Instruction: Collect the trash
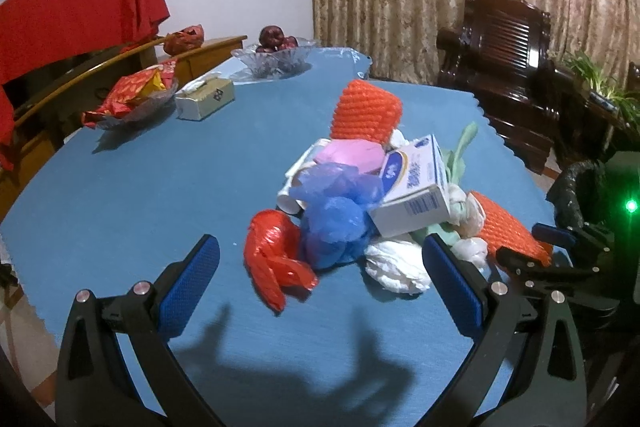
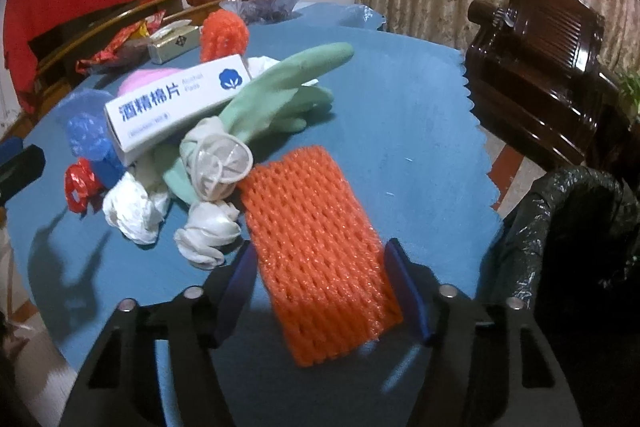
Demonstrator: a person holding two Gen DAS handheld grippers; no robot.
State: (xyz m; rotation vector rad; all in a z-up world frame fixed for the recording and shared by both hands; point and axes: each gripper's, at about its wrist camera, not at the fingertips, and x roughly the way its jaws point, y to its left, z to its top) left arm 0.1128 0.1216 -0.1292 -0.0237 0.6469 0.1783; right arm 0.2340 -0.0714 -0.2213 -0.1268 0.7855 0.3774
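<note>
A pile of trash lies on the blue table: a red plastic bag (image 1: 272,263), a blue plastic bag (image 1: 336,223), a white carton (image 1: 416,187), white crumpled bags (image 1: 396,267), a green glove (image 2: 280,87) and an upright orange foam net (image 1: 366,113). My left gripper (image 1: 320,251) is open, its fingers on either side of the pile's near edge. My right gripper (image 2: 320,267) has its fingers on both sides of a flat orange foam net (image 2: 320,251), touching or nearly touching it; this net also shows in the left wrist view (image 1: 512,231).
A bin lined with a black bag (image 2: 568,227) stands off the table's right edge. A tissue box (image 1: 206,99), a snack dish (image 1: 132,99) and a glass fruit bowl (image 1: 276,57) sit at the table's far left. A dark wooden chair (image 1: 504,59) stands behind.
</note>
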